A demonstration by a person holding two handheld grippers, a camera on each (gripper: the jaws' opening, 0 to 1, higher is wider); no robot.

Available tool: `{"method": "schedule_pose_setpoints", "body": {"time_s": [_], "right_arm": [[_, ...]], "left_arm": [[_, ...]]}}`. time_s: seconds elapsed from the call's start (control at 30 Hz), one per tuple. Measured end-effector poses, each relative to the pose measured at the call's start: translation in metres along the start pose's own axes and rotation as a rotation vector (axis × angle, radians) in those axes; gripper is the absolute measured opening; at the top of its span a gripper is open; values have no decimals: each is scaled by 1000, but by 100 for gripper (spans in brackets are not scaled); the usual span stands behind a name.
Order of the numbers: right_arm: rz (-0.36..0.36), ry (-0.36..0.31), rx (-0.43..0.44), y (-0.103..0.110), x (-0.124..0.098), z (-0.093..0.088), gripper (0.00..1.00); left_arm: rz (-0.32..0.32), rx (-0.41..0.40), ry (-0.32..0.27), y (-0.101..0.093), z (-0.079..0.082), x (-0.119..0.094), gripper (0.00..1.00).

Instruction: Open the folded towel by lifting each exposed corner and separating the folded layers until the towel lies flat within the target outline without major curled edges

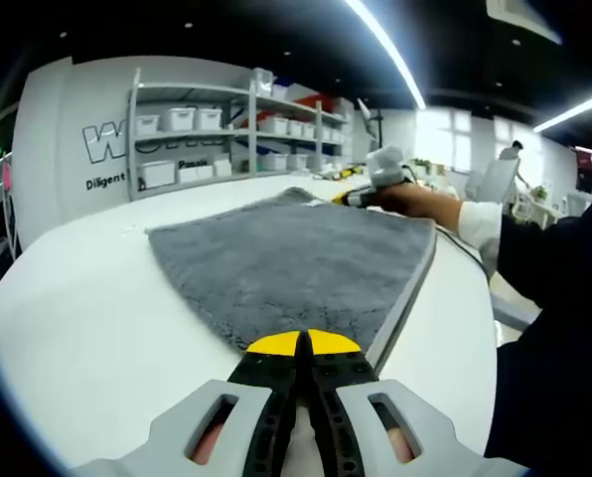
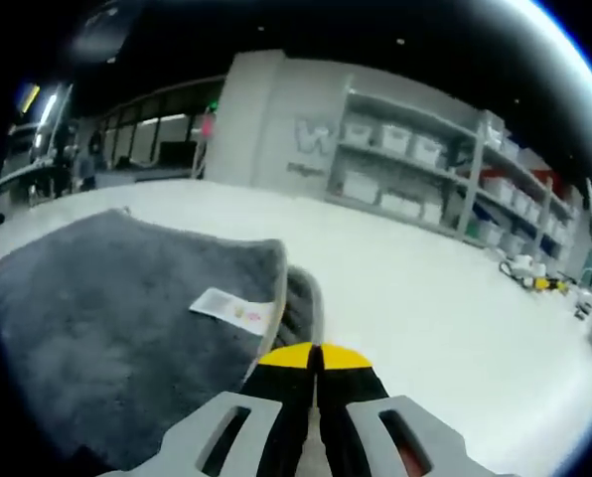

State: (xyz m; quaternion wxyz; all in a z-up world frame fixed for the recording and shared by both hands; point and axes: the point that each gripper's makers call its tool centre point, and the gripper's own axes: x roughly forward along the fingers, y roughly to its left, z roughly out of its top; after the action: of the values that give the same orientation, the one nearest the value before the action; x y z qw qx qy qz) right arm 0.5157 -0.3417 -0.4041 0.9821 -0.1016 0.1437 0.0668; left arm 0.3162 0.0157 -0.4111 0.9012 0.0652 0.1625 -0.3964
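We read "Diligent" on the far wall (image 1: pixel 105 182). Both the left gripper (image 1: pixel 303 343) and right gripper (image 2: pixel 317 356) are closed on opposite corners of the grey towel (image 1: pixel 286 263), spread on the white desk (image 1: pixel 87 308).

Wall lettering (image 1: pixel 105 142): beyond my left tool I read a large "W", the rest hidden by shelving.
Smaller line (image 1: pixel 105 183): "Diligent".
Towel label (image 2: pixel 232 307): ahead of my right tool, print too small to read.
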Motion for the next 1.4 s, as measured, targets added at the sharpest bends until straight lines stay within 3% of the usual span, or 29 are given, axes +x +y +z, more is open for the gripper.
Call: {"method": "schedule_pose_setpoints", "body": {"time_s": [0.23, 0.5, 0.9, 1.17, 1.3, 1.4], "right_arm": [[105, -83, 238, 6, -7, 16, 0], [172, -42, 188, 28, -5, 8, 11], [186, -3, 141, 37, -8, 3, 0], [170, -48, 104, 38, -16, 17, 0], [173, -77, 92, 42, -21, 25, 0], [180, -103, 78, 47, -25, 33, 0]], "left_arm": [[1, 0, 0, 0, 0, 0, 1], [1, 4, 0, -1, 1, 0, 1], [2, 1, 0, 0, 0, 0, 1], [10, -63, -28, 2, 6, -1, 1], [-35, -110, -79, -4, 17, -2, 3], [-65, -152, -115, -6, 24, -2, 11]]}}
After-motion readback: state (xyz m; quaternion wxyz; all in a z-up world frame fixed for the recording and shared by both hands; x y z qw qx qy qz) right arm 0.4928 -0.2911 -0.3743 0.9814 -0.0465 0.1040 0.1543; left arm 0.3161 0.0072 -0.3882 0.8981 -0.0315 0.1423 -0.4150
